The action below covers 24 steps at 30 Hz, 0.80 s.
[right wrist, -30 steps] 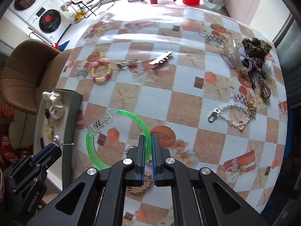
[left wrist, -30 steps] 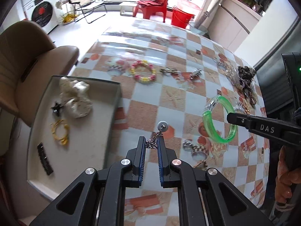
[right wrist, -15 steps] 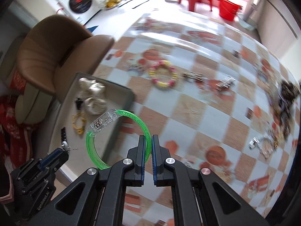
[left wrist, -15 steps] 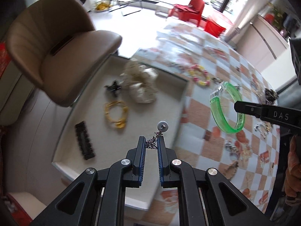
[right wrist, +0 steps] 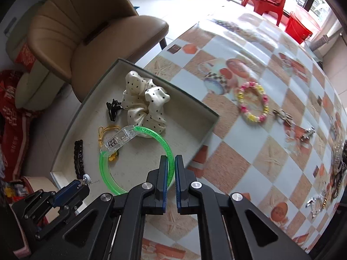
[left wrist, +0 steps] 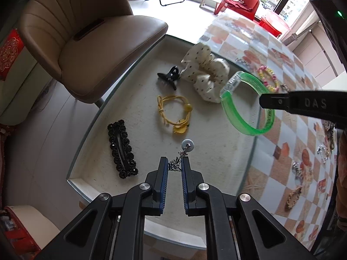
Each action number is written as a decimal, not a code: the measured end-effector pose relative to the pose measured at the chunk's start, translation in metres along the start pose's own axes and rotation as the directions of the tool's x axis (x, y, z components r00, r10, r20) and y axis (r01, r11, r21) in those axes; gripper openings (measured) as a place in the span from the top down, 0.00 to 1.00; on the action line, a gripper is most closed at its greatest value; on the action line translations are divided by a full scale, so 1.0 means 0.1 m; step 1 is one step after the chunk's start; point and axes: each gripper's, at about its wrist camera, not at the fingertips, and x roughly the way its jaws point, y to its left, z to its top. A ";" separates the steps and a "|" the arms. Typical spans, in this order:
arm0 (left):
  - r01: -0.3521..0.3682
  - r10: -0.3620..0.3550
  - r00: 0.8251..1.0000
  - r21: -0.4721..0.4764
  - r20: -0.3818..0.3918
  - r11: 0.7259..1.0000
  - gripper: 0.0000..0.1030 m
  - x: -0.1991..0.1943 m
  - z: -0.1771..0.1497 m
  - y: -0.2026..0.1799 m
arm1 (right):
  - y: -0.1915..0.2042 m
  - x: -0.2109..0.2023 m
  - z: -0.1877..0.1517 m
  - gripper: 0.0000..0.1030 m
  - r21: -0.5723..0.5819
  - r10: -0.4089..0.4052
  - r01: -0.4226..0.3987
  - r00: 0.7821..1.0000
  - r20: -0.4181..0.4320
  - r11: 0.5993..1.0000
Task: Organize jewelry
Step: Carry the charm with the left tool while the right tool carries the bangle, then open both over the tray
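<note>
My left gripper [left wrist: 174,162] is shut on a small silver chain earring [left wrist: 187,146] with a round pale disc, held above the beige tray [left wrist: 216,151]. My right gripper [right wrist: 171,162] is shut on a green translucent bangle [right wrist: 138,147] with a clear clasp, held over the tray [right wrist: 190,112]; the bangle also shows in the left wrist view [left wrist: 243,106]. In the tray lie a polka-dot scrunchie [left wrist: 203,71], a black claw clip [left wrist: 169,77], a yellow cord bracelet [left wrist: 175,112] and a black beaded barrette [left wrist: 122,149].
A brown chair [left wrist: 86,34] stands beside the tray. On the checked tablecloth [right wrist: 249,162] lie a pink-yellow bead bracelet [right wrist: 252,101], a bronze clip [right wrist: 283,117], a silver clip [right wrist: 308,134] and more jewelry at the right edge [right wrist: 336,173].
Both grippers have moved left from over the tablecloth to above the tray, still holding the earring and the green bangle.
</note>
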 end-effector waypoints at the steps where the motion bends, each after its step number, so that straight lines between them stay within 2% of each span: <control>1: -0.002 0.002 1.000 -0.002 -0.004 1.000 0.85 0.04 0.00 0.01 | 0.02 0.05 0.02 0.94 -0.002 -0.003 0.003 1.000 -0.005 1.000; 14: -0.065 0.065 0.997 -0.008 -0.033 0.998 0.85 0.42 0.00 0.11 | -0.02 0.55 0.26 0.94 0.053 -0.039 0.039 0.999 -0.010 0.998; 24: -0.111 0.112 0.993 0.015 -0.023 0.994 0.85 0.45 -0.01 0.11 | -0.05 0.65 0.23 0.92 0.051 -0.045 0.045 0.999 -0.008 0.998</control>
